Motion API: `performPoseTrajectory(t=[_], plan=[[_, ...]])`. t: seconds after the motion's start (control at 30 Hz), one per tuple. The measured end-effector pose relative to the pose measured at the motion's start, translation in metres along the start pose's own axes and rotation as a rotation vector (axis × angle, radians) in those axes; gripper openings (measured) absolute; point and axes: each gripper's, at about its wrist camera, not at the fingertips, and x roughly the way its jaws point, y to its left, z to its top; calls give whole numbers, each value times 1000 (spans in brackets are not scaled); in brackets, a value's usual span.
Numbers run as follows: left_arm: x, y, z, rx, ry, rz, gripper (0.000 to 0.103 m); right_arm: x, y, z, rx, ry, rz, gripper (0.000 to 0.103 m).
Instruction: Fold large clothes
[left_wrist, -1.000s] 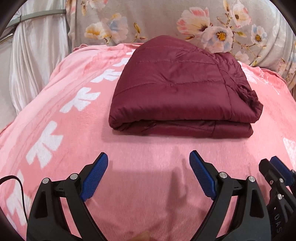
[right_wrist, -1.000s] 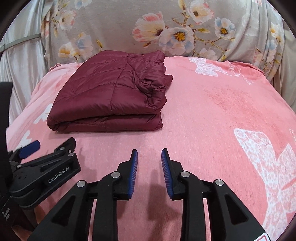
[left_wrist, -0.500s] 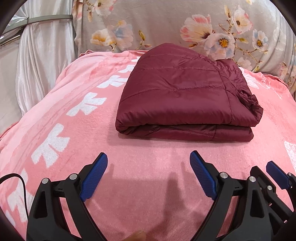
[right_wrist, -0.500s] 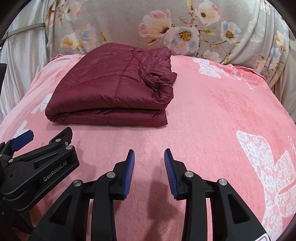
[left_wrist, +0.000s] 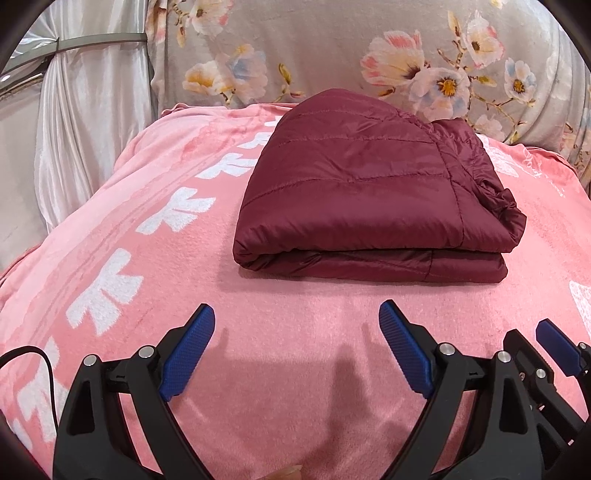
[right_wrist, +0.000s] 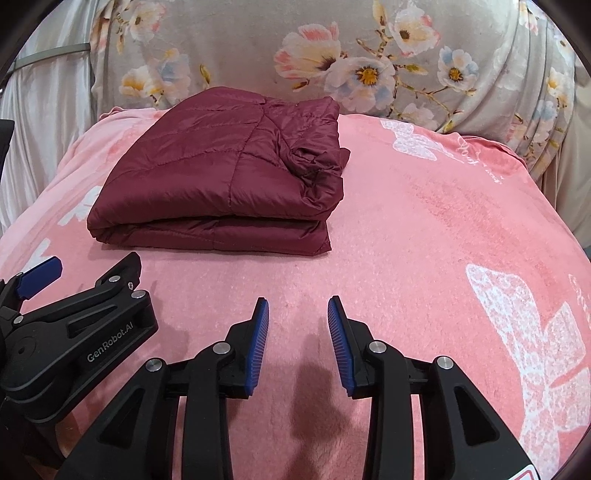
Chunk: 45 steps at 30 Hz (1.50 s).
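A maroon quilted jacket (left_wrist: 365, 192) lies folded into a thick rectangle on the pink blanket (left_wrist: 155, 236); the right wrist view has the jacket (right_wrist: 221, 181) at upper left. My left gripper (left_wrist: 297, 314) hovers open and wide in front of the jacket's near fold, nothing between its blue pads. My right gripper (right_wrist: 298, 306) stands to the right of it, partly open and empty, over bare blanket (right_wrist: 424, 229). Each gripper shows at the edge of the other's view: the right one (left_wrist: 546, 332) and the left one (right_wrist: 92, 273).
A grey floral cushion or backrest (left_wrist: 332, 55) rises behind the blanket. White satin drapery (left_wrist: 74, 122) hangs at the left. A black cable (left_wrist: 40, 362) runs by the left gripper. The blanket has white butterfly prints (right_wrist: 535, 350).
Both views have tilted slightly, so the jacket sits a little lower in each picture. The grippers stay in place; the right one's jaws stand a touch wider than a second ago.
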Motion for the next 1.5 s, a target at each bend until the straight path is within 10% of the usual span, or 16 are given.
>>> performPoseTrajectory(t=[1.5], plan=[[-4, -1, 1, 5, -10, 9, 88, -3, -2, -1, -2, -12, -7, 34]])
